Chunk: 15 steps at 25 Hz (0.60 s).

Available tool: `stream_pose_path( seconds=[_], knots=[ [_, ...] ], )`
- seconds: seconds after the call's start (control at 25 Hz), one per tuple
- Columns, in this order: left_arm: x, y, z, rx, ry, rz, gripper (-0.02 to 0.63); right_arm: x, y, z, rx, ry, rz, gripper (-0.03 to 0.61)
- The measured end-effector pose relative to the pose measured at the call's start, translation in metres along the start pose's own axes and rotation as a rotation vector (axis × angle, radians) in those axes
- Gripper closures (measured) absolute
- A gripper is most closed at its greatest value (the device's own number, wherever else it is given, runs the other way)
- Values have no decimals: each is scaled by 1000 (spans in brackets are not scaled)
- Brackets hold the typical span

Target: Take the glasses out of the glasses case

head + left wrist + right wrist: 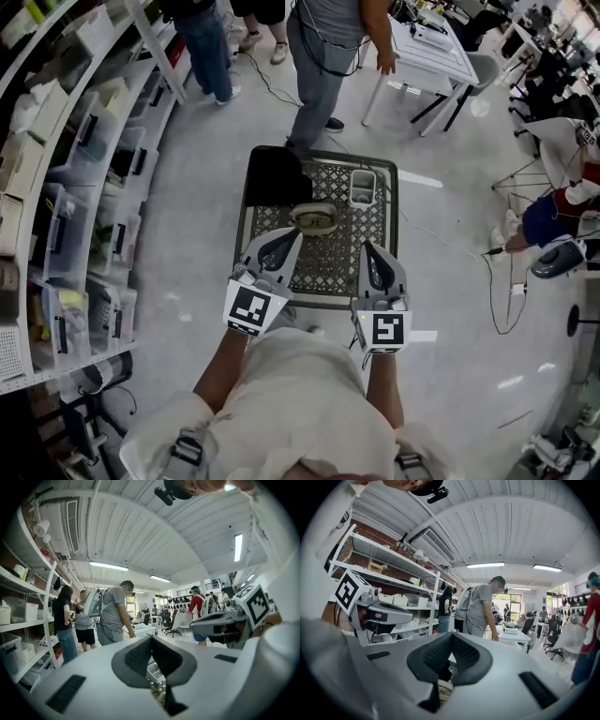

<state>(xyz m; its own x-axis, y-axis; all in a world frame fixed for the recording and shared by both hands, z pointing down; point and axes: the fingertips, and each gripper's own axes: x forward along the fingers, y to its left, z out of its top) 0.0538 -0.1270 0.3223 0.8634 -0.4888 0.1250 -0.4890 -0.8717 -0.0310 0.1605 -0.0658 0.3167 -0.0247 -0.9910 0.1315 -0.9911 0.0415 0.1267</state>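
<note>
Seemingly, glasses case [314, 218] well inside table [319, 302] edges

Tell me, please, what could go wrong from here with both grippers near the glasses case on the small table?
1. The left gripper and right gripper are both shut; moving in like this, the left could shove the glasses case rather than grip it.
2. A white container and a black object sit close behind, so a shoved case might knock them.
</note>
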Motion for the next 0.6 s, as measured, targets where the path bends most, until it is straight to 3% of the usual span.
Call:
stream_pose_path(
  seconds=[0.32,0.6],
  knots=[
    [22,44,-14,-44,0,-62,603,40,6,-12,-3,55,-53,572],
    [36,56,-47,-98,18,-91,603,61,15,-32,-28,113,-26,572]
  ],
)
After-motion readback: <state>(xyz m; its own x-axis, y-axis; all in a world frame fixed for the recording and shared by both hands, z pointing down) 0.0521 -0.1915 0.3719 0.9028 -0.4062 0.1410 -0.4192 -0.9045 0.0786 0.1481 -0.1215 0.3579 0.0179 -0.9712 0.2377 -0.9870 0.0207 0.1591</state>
